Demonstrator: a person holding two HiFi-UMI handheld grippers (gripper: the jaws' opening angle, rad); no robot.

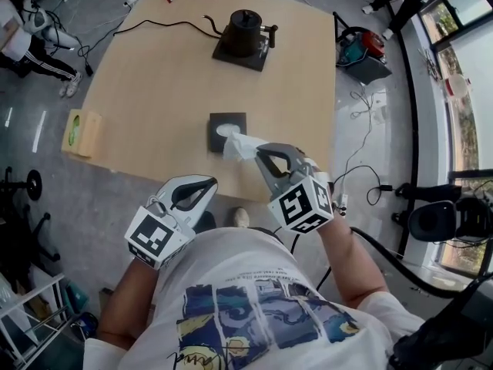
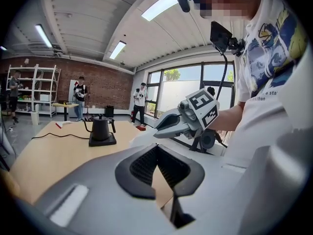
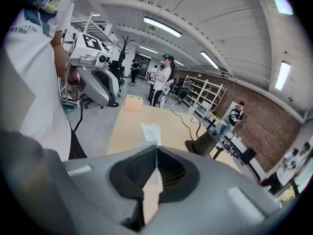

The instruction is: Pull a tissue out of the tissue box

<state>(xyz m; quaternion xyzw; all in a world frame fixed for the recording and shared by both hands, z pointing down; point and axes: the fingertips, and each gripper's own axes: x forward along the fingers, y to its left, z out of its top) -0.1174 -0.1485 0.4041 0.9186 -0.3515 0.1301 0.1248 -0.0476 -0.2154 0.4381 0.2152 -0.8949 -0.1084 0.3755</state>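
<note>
Pulling stage, seen from beside the table. The right gripper [image 1: 262, 153] has its jaws pressed together on one end of the white tissue [image 1: 240, 145]. The sheet runs from the pads back towards the slot of the black tissue box [image 1: 216, 122]. In the right gripper view a strip of tissue [image 3: 150, 131] pokes out past the closed tips. The box lies flat on the wooden table [image 1: 154, 75], near its front edge. The left gripper [image 1: 205, 185] hovers by that edge with its jaws together on nothing, apart from the box.

Hazards, as judged from this arrangement:
- **Box movement.** Nothing braces the box. If the sheet binds in the slot, the pull could lift the box or drag it towards the near edge.
- **Tearing.** The grip sits on a small bite of thin paper, so a sharp or sideways tug may rip it and leave part of the sheet behind.
- **Extra sheets.** The next sheet may trail out with this one.

The kettle [image 1: 245, 31] stands well apart at the far side and looks out of harm's way.
</note>
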